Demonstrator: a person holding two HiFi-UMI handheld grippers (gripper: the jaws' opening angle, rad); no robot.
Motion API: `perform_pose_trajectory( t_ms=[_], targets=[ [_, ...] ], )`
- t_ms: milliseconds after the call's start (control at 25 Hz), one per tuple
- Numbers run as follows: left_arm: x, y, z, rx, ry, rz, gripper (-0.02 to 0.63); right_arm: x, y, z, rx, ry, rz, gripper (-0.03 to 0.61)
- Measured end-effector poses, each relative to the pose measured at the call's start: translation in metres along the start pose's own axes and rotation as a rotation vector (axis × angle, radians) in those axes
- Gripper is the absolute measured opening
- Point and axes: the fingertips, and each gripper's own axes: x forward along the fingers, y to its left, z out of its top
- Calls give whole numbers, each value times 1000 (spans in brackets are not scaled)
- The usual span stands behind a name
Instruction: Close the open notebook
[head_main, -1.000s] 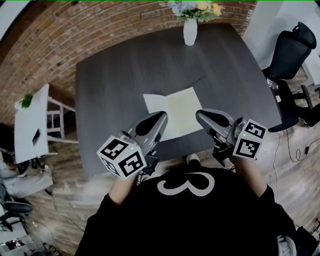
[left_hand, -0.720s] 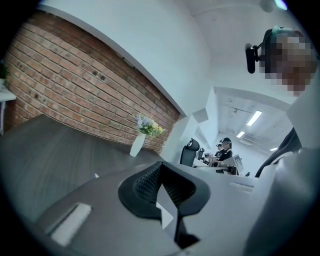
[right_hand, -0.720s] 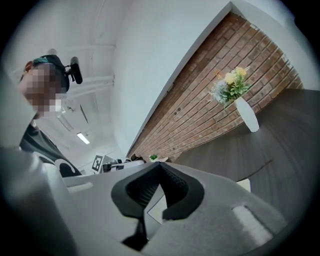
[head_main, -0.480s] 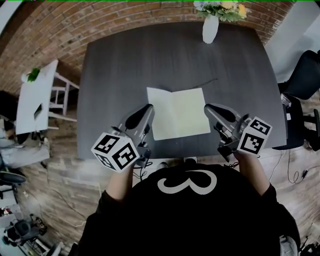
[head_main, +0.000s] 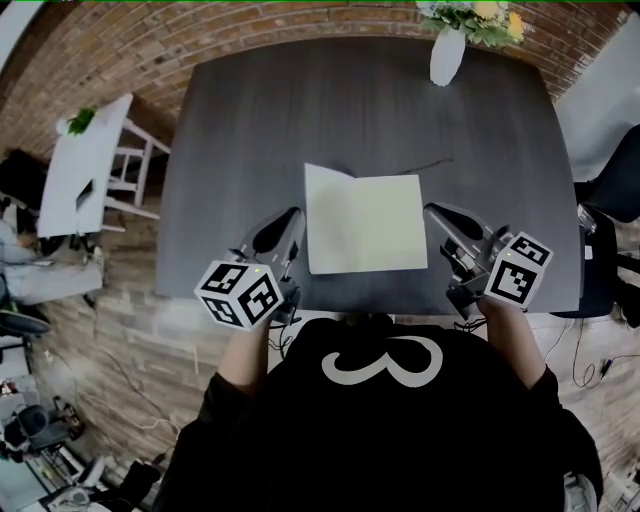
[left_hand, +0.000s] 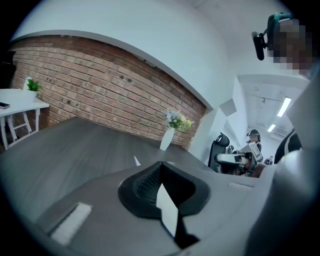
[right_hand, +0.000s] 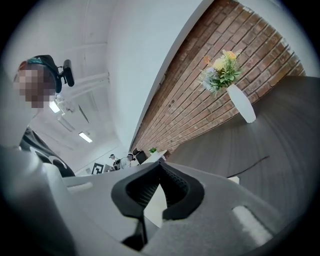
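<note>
- The open notebook (head_main: 363, 222) lies flat on the dark table (head_main: 250, 130). It is near the table's edge at 6 o'clock, with its pale pages facing up.
- The left gripper (head_main: 288, 222) is just beside the notebook at 9 o'clock. The right gripper (head_main: 436, 212) is just beside it at 3 o'clock.
- Both tongs are squeezed tight, tip to tip, with nothing in them.
- To do this well, I think one tong should open a little and slip under the outer edge of one side. Then it can swing that side over onto the other.
- The other tong could press the far side down so the book does not slide.
- The fold in the middle is hard to see, and I cannot tell how thick the book is.
- In both gripper views the jaws hide most of the notebook, and only a bit of white shows.
</note>
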Motion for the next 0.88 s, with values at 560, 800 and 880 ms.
perform_pose_trajectory(
  t_ms=[560,800,880],
  targets=[
    [2,38,-63,-26,105,64,15,-14,-17,-29,54,36,-42,2],
    [2,37,-76,-48,118,51,15,-22,-20,-39,65,47,-56,2],
    [2,35,-78,-57,116,46,15,-25,-21,-43,69,50,-60,2]
  ],
)
